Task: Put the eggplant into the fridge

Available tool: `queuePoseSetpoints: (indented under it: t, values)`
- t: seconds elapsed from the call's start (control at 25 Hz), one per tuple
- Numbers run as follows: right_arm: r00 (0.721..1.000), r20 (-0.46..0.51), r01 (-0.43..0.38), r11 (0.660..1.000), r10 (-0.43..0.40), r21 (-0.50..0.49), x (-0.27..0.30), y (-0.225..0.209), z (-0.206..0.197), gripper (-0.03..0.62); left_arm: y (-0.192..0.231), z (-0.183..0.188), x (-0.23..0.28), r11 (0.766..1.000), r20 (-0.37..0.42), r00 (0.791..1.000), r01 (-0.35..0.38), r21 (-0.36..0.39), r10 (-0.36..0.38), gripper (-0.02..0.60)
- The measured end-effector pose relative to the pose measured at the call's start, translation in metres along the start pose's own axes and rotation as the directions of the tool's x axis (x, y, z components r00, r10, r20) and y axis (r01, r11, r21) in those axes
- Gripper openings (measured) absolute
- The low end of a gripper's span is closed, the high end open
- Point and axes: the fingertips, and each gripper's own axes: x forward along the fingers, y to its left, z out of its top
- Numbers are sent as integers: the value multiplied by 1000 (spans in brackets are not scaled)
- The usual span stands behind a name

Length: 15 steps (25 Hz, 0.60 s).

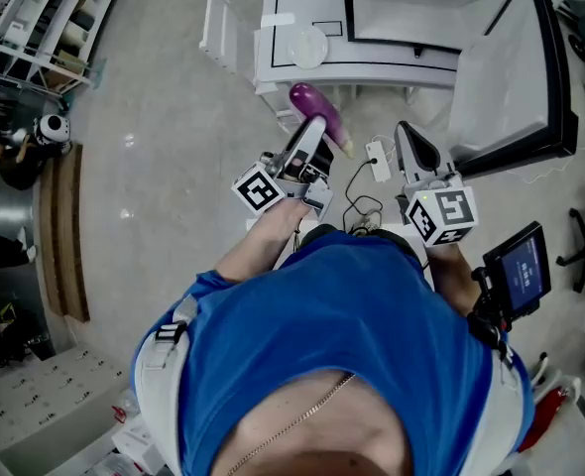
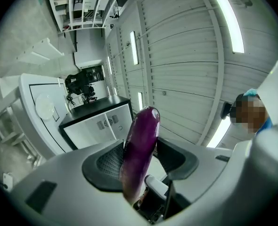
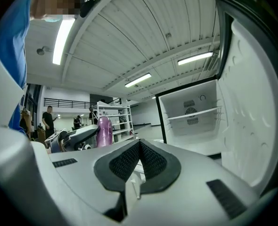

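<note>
Eggplant is sitting clamped between the pads of the left hand-held gripper, gripped along its lower part while its rounded purple end is sticking out well past the tips. The jaws are pressing on both of its sides. The right hand-held gripper is riding just beside the left one with its jaws together and nothing between them. In the head view both are being held out in front of a person in a blue shirt, above the pale floor, and the eggplant is hanging in the air in front of the fridge, not inside it. The fridge is standing open, its door swinging out to the right, and the right gripper view is showing a white shelf inside it. A cable is lying on the floor below the two grippers. A rack is standing well apart at the upper left, and a small screen is showing near the person's right arm.
</note>
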Motion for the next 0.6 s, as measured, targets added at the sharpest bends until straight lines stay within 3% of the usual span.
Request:
queuePoseSetpoints:
  t: [0.2,0.6]
  values:
    - [999,18,45,999,-45,-8,1,-41,3,2,19,-19,42,1000,-40,999,13,-19,-13,232]
    - [990,14,144,989,-144,-32,1,-79,6,2,47,-36,96,997,-122,992,32,-68,-40,232]
